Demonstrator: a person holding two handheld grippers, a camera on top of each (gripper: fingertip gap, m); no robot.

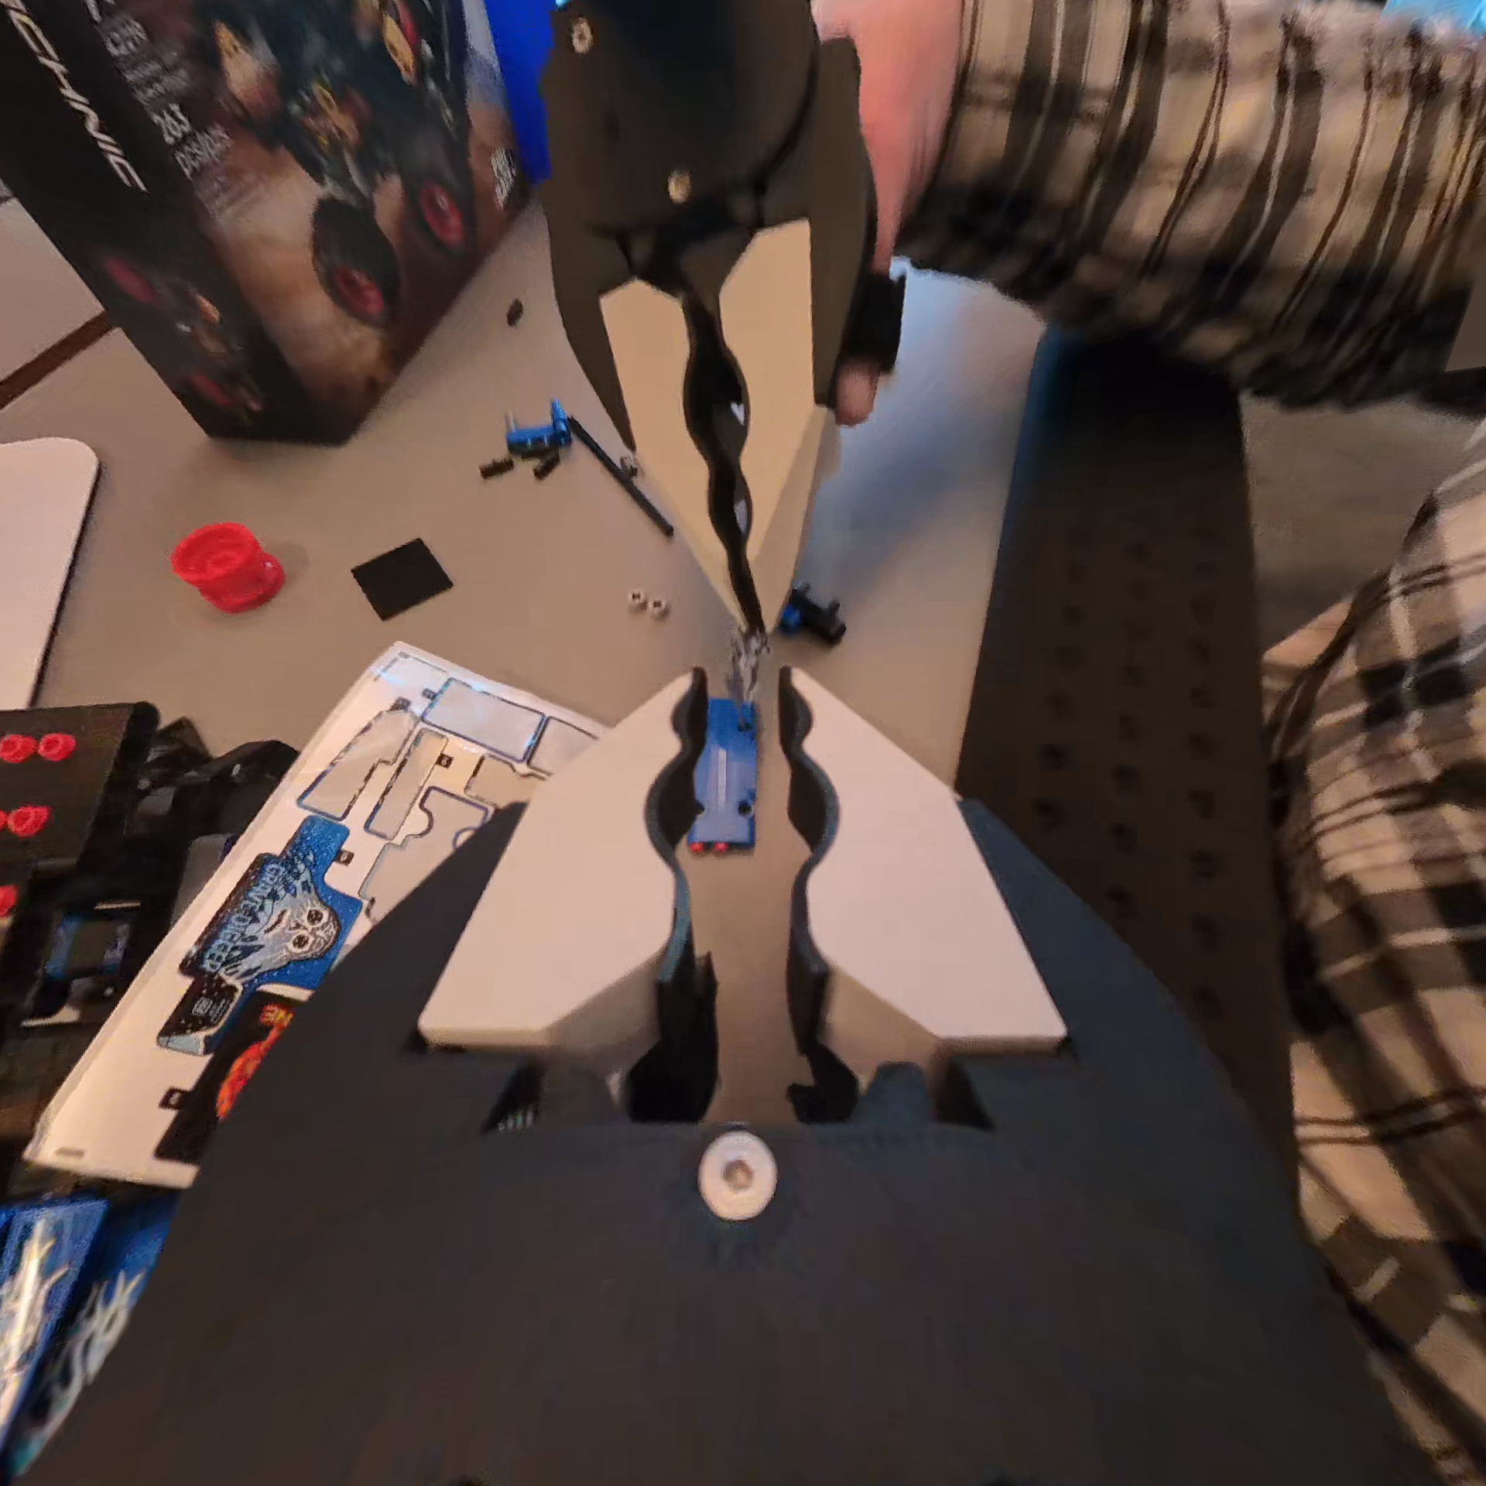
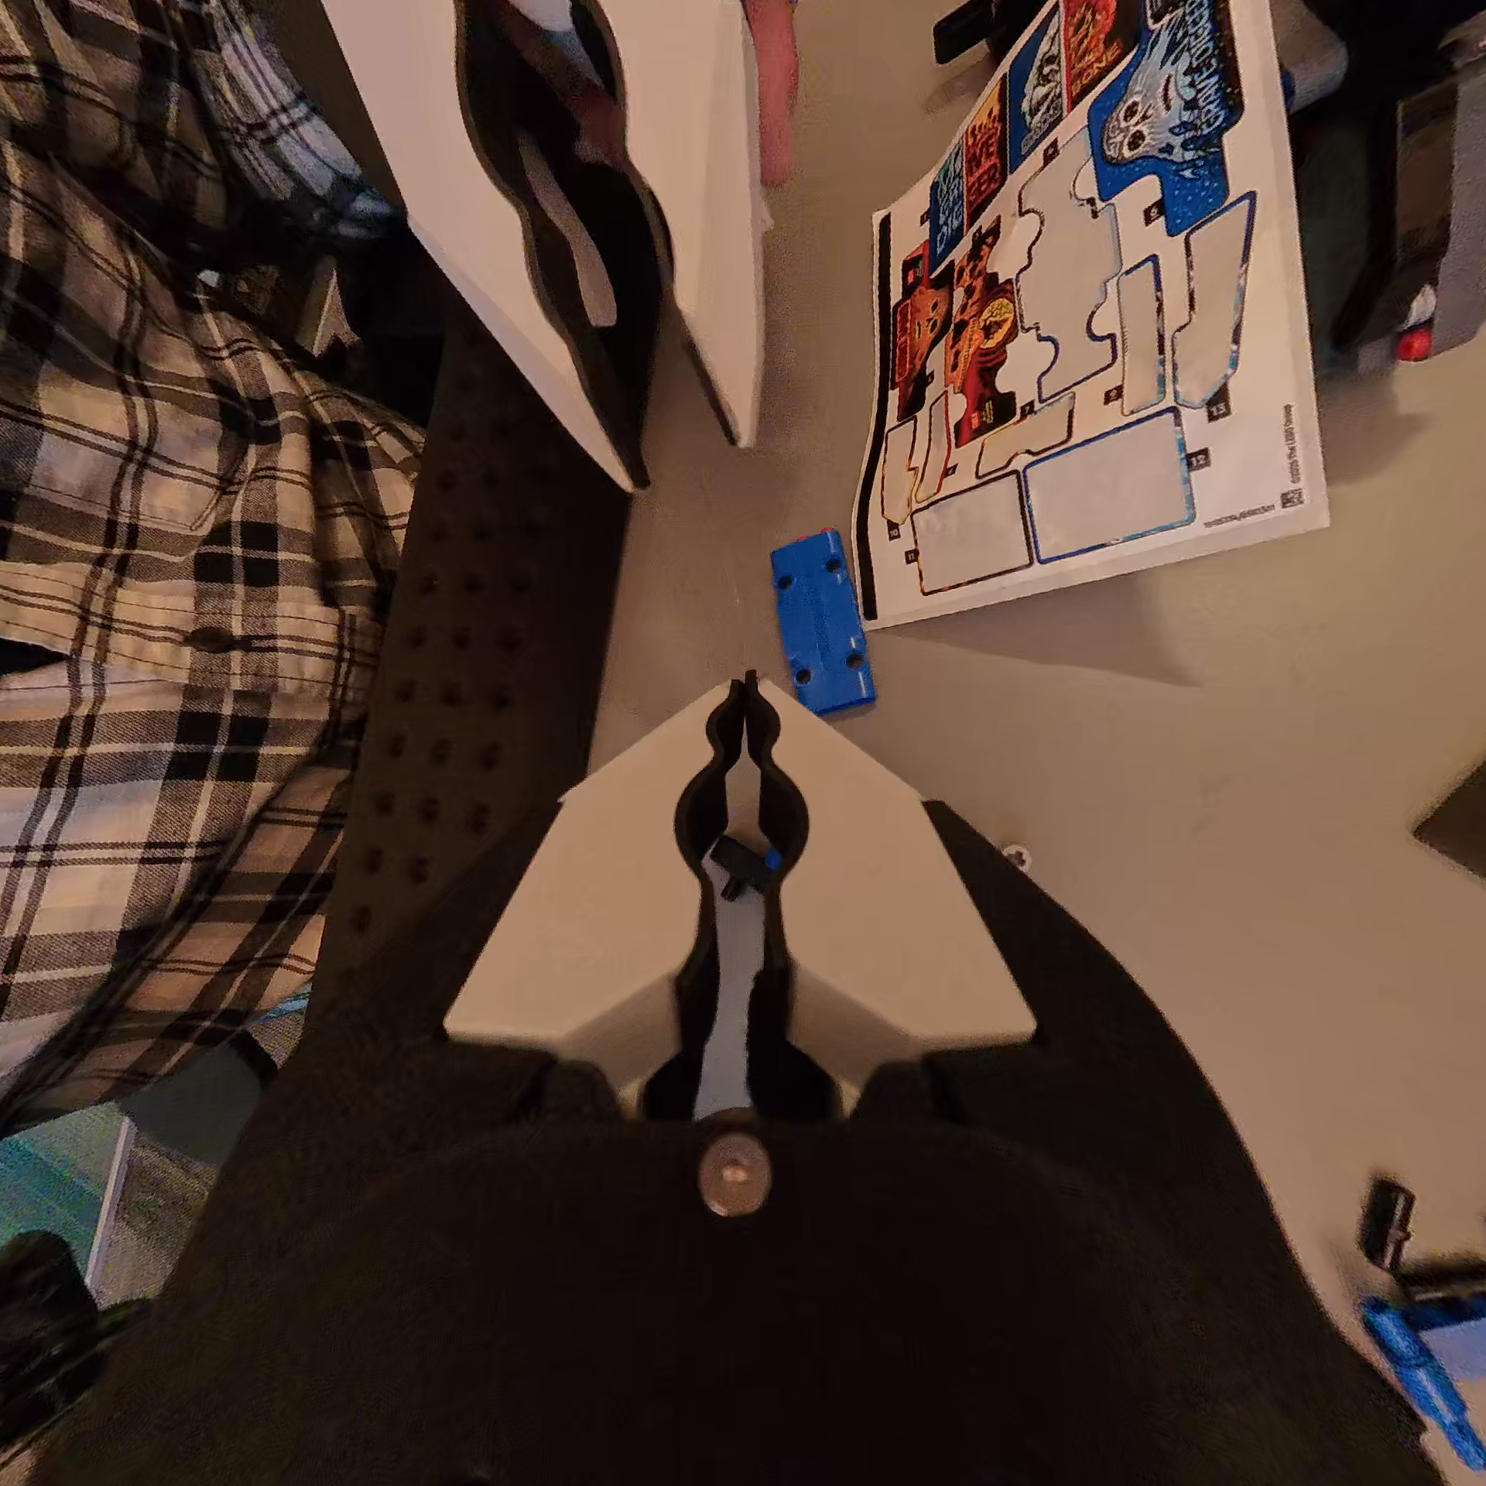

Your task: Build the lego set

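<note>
Left tongs [image 1: 741, 683] parted, empty, straddling flat blue rectangular Lego panel [image 1: 726, 773] on grey worktop [image 1: 515, 611], beside white sticker sheet [image 2: 1102, 338]. Right tongs [image 2: 746, 683] closed, tips touching; grip on anything unclear.

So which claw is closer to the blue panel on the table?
Right, though it's close. The right claw is shut with its tips just beside the blue panel. The left claw is open, hovering above it.
</note>
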